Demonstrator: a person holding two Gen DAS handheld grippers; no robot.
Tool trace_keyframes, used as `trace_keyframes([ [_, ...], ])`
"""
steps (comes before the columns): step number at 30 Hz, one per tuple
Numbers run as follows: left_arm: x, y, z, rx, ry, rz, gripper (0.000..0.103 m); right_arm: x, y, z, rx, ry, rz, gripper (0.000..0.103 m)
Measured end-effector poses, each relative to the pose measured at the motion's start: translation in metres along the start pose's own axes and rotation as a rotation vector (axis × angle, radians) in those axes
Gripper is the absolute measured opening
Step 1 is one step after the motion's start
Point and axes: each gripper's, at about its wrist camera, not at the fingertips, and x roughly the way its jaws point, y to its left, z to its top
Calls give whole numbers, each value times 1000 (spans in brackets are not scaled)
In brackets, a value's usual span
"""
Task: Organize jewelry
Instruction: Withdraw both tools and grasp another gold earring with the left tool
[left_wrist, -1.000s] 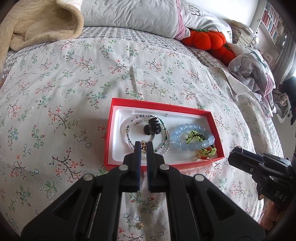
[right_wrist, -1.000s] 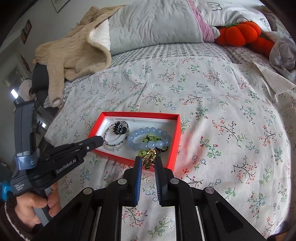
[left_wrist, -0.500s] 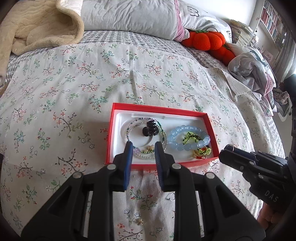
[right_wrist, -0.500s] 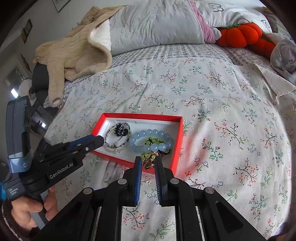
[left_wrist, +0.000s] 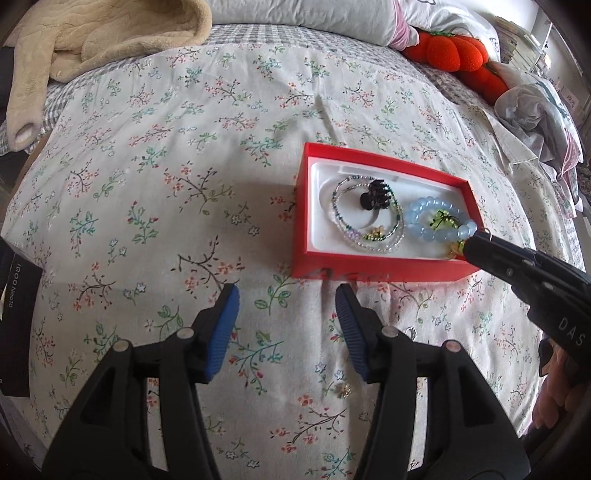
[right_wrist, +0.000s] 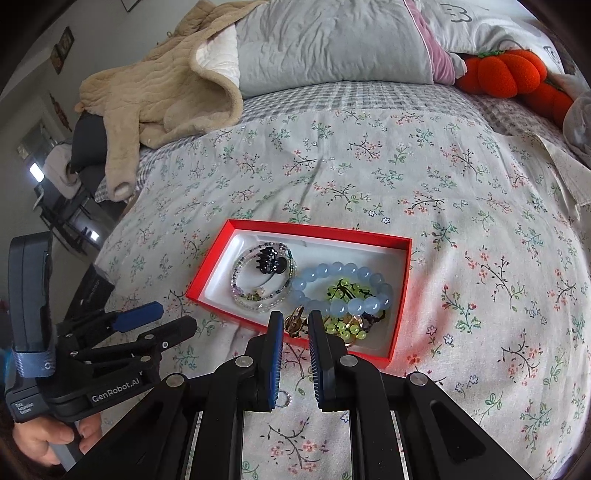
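Note:
A red box (left_wrist: 369, 266) (right_wrist: 306, 227) with a white lining lies on the floral bedspread. It holds a thin beaded bracelet (left_wrist: 341, 225), a black hair claw (left_wrist: 375, 195) (right_wrist: 269, 260), a blue bead bracelet (left_wrist: 436, 221) (right_wrist: 343, 284) and yellow-green beads (right_wrist: 343, 328). My left gripper (left_wrist: 286, 295) is open and empty, on the near side of the box. My right gripper (right_wrist: 295, 325) is nearly shut over the box's near edge, with a small gold piece (right_wrist: 295, 321) between its fingers. A small ring (left_wrist: 412, 333) (right_wrist: 282, 397) and a gold flower stud (left_wrist: 345, 389) lie on the bedspread.
A beige fleece garment (right_wrist: 166, 92) and grey pillow (right_wrist: 332, 40) lie at the head of the bed. Orange plush pumpkins (right_wrist: 506, 74) and crumpled clothes (left_wrist: 535, 110) are at the right. A black card (left_wrist: 16, 295) lies at the left edge.
My left gripper has opened wide, left a small gold piece in the box, and drawn back to the left. My right gripper has come closer over the box's near edge.

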Motion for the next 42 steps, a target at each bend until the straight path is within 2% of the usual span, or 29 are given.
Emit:
trace_keyframes([
  [12, 5, 5, -6, 0, 35, -2, 56, 15, 5, 2, -17, 35, -12, 14],
  [22, 8, 6, -7, -5, 49, -18, 56, 4, 5, 2, -17, 44, 2, 18],
  [31, 11, 2, -29, 57, 79, -13, 56, -21, 6, -23, -61, 50, -1, 18],
  [38, 11, 1, -48, 62, 142, -82, 56, -21, -2, -44, -57, 102, -23, 19],
  [41, 12, 0, -53, 37, 175, -127, 56, -19, -6, -50, -43, 124, -35, 29],
  [42, 12, -1, -55, 30, 183, -143, 56, -18, -7, -53, -35, 129, -44, 44],
])
